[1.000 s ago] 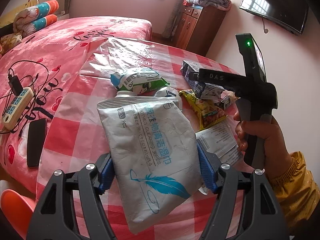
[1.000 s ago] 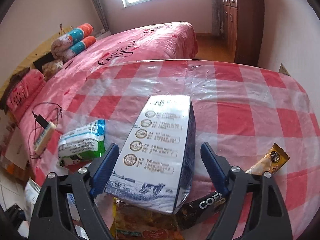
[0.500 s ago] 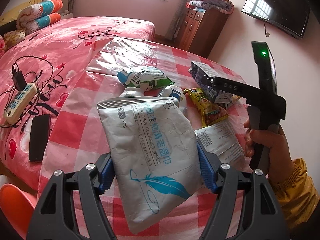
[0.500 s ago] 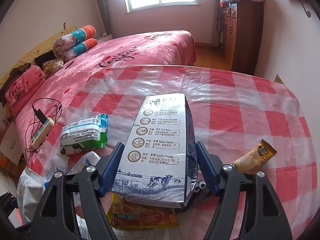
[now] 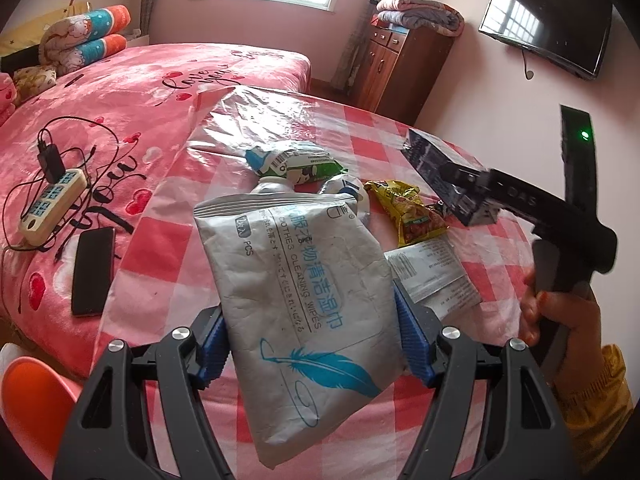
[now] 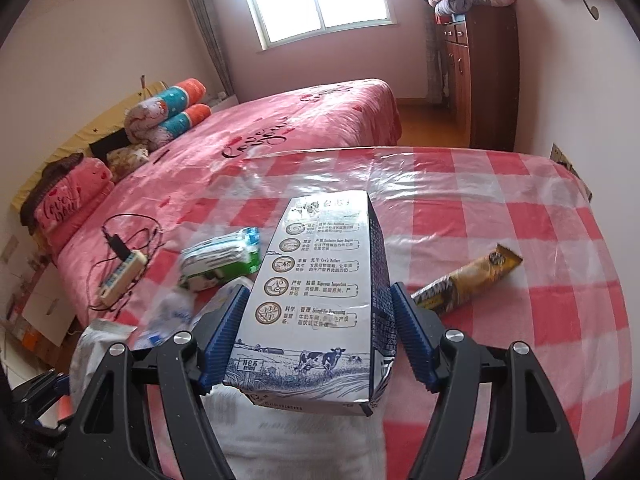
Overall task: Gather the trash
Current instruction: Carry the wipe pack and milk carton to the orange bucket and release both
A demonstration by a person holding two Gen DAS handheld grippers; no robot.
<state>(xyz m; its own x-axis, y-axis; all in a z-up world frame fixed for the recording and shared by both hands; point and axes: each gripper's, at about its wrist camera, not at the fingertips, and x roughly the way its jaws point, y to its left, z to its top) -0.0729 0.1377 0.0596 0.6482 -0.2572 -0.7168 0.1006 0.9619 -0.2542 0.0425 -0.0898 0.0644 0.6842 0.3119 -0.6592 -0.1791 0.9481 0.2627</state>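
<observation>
Trash: a white, feather-printed soft plastic wipes pouch is clamped between the left tongs; a blue-and-white cardboard milk carton is clamped in the right tongs, above the checked tabletop. The limp pouch could be lost by slipping through.

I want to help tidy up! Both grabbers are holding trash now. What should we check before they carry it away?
1. Left gripper squeezing the wipes packet on both sides: ok.
2. Right gripper squeezing the milk carton on both sides: ok.
3. Milk carton lifted off the table: ok.
4. A trash bin or bag to carry them to: cannot tell, none in view.
5. All trash picked up: not ok; the yellow snack bag, the green and white packet and the coffee stick remain on the table.
</observation>
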